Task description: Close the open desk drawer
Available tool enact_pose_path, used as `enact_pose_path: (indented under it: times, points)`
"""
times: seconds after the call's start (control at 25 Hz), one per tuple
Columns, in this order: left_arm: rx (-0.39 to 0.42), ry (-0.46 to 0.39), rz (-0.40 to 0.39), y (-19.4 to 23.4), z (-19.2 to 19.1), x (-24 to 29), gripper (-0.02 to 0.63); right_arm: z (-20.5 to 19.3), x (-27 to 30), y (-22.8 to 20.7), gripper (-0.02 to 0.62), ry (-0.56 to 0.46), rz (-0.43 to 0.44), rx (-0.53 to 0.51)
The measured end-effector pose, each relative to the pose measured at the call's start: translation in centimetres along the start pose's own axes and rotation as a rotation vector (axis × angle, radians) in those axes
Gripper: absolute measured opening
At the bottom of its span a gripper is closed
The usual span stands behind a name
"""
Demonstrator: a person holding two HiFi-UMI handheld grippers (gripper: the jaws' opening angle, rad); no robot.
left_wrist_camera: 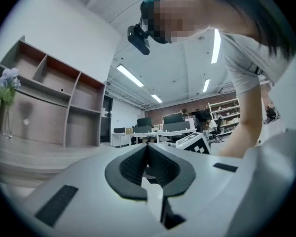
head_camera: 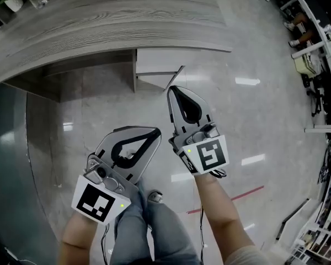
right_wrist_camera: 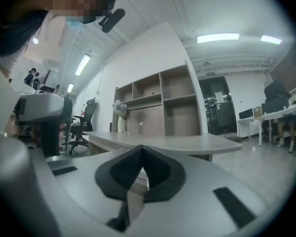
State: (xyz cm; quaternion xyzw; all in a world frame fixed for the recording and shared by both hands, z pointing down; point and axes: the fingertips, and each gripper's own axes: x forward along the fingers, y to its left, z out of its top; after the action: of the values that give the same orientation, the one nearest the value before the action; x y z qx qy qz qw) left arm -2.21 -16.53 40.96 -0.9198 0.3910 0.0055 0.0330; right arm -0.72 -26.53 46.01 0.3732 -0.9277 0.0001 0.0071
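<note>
Looking like the approach step: the drawer (head_camera: 157,66) sticks out from under the tabletop (head_camera: 99,21), not pushed in yet. The right gripper (head_camera: 171,89) hangs just short of its front corner, jaws pressed together on nothing. The left gripper (head_camera: 156,130) sits further back, jaws closed and empty too. Next move, I'd guess: plant the right tip flat on the drawer front and push straight in.

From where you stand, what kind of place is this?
Most likely an open office: a long wood-grain desk, wall shelves behind it, and far tables carrying monitors.
</note>
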Motion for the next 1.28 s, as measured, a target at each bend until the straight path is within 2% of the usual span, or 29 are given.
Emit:
enact_pose_path:
  times: [0.24,0.56,0.76,1.0,1.28]
  points:
    - [0.007,0.014,0.042,-3.6,4.7,-0.8,0.011,6.6,-6.2,3.2,0.008,-0.005,0.057,-0.015]
    - [0.066,-0.008,0.099,-8.3,16.3,-2.5,0.011,19.9,-14.5,7.6,0.008,-0.058,0.152,-0.077]
    - [0.102,-0.019,0.117,-9.7,21.0,-3.7,0.011,26.0,-17.1,9.8,0.008,-0.100,0.188,-0.077]
    - [0.073,-0.031,0.138,-10.4,24.3,-5.3,0.011,30.5,-18.9,11.2,0.008,-0.135,0.187,-0.080]
    - [0.065,-0.062,0.140,-10.1,26.9,-6.0,0.011,33.1,-19.7,12.7,0.008,-0.154,0.180,-0.066]
